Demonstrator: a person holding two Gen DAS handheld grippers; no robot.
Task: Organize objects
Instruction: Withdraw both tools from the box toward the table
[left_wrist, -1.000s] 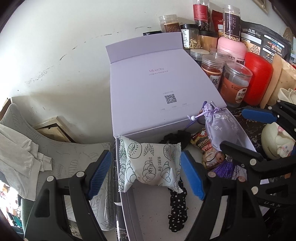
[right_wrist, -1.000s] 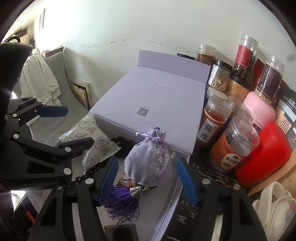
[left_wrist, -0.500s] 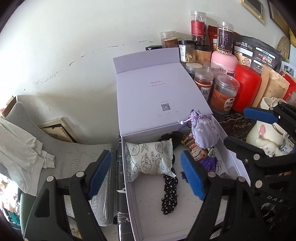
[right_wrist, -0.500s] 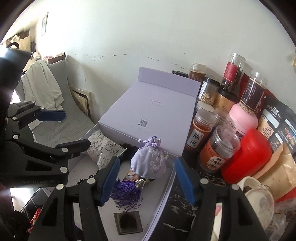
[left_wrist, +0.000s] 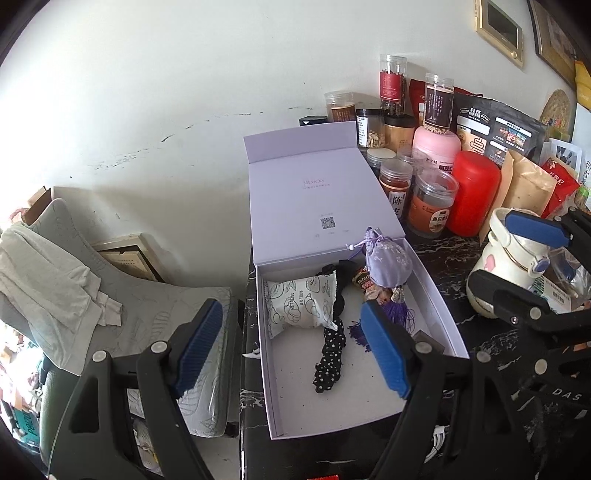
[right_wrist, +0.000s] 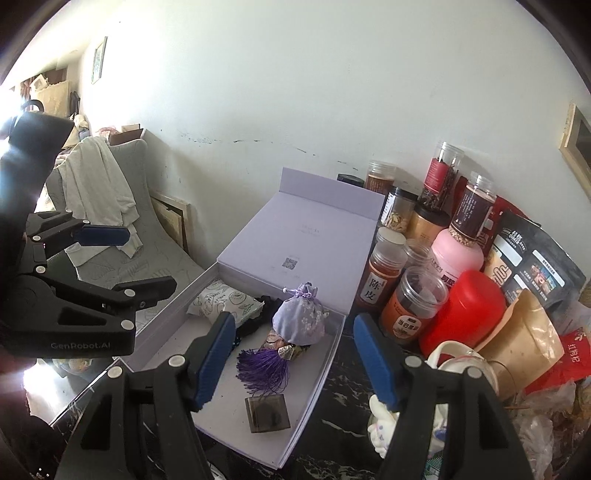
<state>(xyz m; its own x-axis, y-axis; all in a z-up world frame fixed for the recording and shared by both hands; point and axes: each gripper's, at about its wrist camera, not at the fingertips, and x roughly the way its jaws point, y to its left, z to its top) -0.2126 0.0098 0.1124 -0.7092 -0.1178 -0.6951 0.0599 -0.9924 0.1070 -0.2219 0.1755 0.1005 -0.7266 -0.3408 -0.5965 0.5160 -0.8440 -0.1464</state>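
An open lavender gift box (left_wrist: 439, 317) (right_wrist: 317, 373) lies on the dark marble counter, its lid (left_wrist: 314, 195) folded back against the wall. Inside lie a white printed snack packet (left_wrist: 301, 304) (right_wrist: 221, 301), a purple sachet (left_wrist: 388, 258) (right_wrist: 299, 319) with a tassel (right_wrist: 264, 371), a black polka-dot scrunchie (left_wrist: 328, 360), a small candy wrapper (left_wrist: 364, 280) and a dark square block (right_wrist: 267, 411). My left gripper (left_wrist: 291, 347) is open and empty above the box's near end. My right gripper (right_wrist: 295, 362) is open and empty above the box's right side.
Jars (left_wrist: 430, 206) (right_wrist: 382, 280), a red canister (left_wrist: 474, 192) (right_wrist: 460, 310) and snack bags (right_wrist: 524, 339) crowd the counter to the right of the box. A white character mug (left_wrist: 498, 258) stands at the right. A grey chair with cloth (left_wrist: 48, 273) stands on the left below the counter.
Both grippers have pulled back and up from the box, leaving the snack packet and the sachet lying inside. More of the box and counter shows now.
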